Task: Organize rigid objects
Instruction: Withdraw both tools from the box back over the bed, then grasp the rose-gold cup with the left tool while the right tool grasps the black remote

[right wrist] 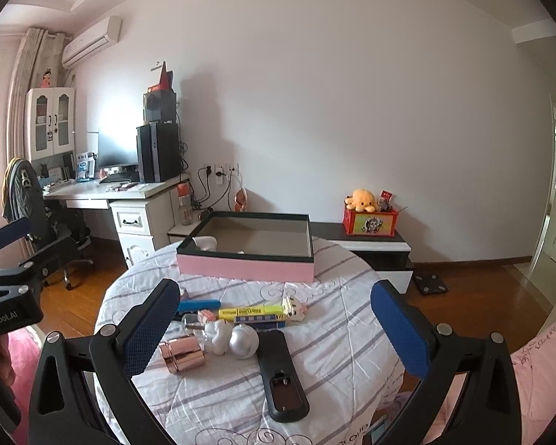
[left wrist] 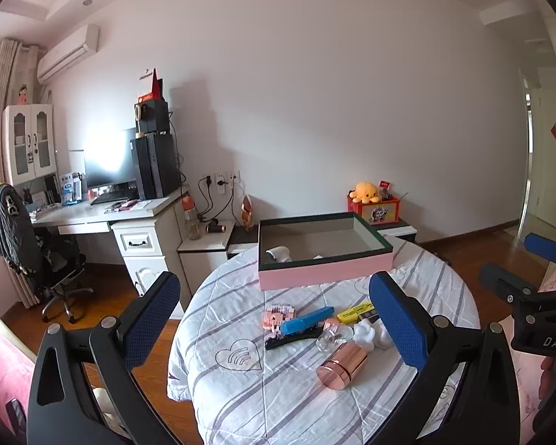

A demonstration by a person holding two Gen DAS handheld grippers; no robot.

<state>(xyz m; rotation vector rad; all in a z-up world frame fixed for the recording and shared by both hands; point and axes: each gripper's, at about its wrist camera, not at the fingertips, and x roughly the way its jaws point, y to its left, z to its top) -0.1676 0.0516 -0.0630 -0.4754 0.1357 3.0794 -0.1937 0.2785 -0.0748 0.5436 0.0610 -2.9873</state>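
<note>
- Two tools in view, both with fingers spread wide apart and nothing between them: left tool point(left wrist: 274, 319), right tool point(right wrist: 274, 319), each hovering above the near edge of a round bench point(right wrist: 352, 333) under a striped quilted cover.
- Pink box point(right wrist: 246, 265) with a dark rim sits at the far side of the bench; a white item lies in its left corner, the rest of the interior looks bare.
- Loose items cluster mid-bench, between tools and box: rose-gold cylinder point(right wrist: 181, 352), silver ball point(right wrist: 244, 340), white figurine point(right wrist: 218, 333), yellow highlighter point(right wrist: 250, 311), blue stapler point(left wrist: 304, 322), small block toy point(left wrist: 276, 315), black remote point(right wrist: 283, 374).
- Remote lies nearest the right tool, straight ahead and below it, long axis running roughly toward the box, battery bay open at the near end.
- Cylinder lies on its side, ahead and slightly right of the left tool; axis diagonal.
- Judgement: sorting barely started; right hand is better placed for the remote, gripping across its narrow width.
</note>
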